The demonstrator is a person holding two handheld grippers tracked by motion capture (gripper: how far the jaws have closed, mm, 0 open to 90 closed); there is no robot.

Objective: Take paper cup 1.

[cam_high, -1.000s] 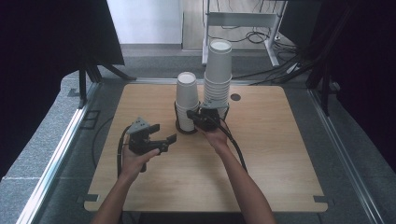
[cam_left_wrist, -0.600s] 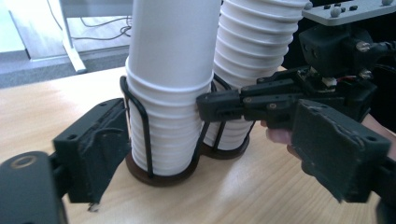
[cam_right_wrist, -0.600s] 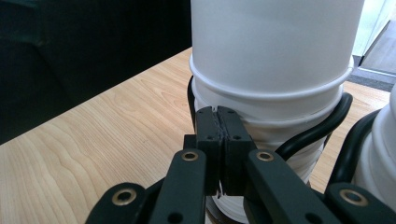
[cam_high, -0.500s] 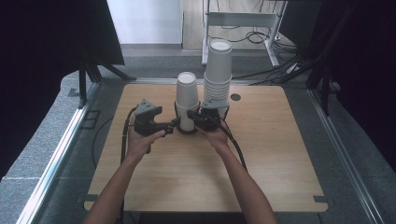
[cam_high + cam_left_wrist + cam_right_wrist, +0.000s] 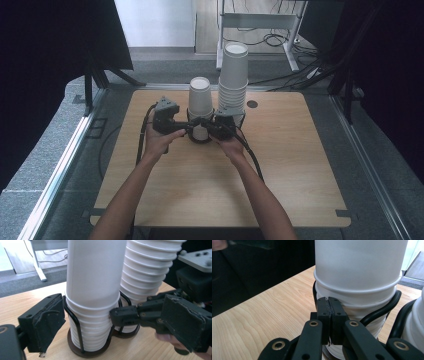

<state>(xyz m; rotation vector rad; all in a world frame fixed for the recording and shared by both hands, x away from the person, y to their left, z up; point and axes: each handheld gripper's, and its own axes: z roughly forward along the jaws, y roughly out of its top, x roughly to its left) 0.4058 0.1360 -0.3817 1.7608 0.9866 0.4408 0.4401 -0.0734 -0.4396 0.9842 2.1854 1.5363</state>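
Observation:
A short stack of white paper cups [image 5: 200, 97] [image 5: 92, 290] [image 5: 359, 267] stands in a black wire holder [image 5: 77, 327] on the wooden table [image 5: 280, 170]. Beside it a taller cup stack [image 5: 233, 75] [image 5: 147, 267] sits in its own holder. My left gripper [image 5: 186, 128] [image 5: 110, 320] has just been opening; its jaws stand wide on either side of the short stack's base, pads not pressing it. My right gripper [image 5: 204, 126] [image 5: 328, 312] is shut, its tips against the lower cups of the short stack, just under a cup rim. It also appears in the left gripper view as the right gripper [image 5: 125, 315].
A round hole [image 5: 252, 104] is in the table behind the tall stack. Black cables [image 5: 142, 135] trail from both grippers across the table. A white metal frame [image 5: 260, 22] and floor cables lie beyond the far edge. Dark curtains flank both sides.
My left gripper has moved from the table's left front toward the short cup stack and opened its jaws around it. The right gripper has stayed at the stack.

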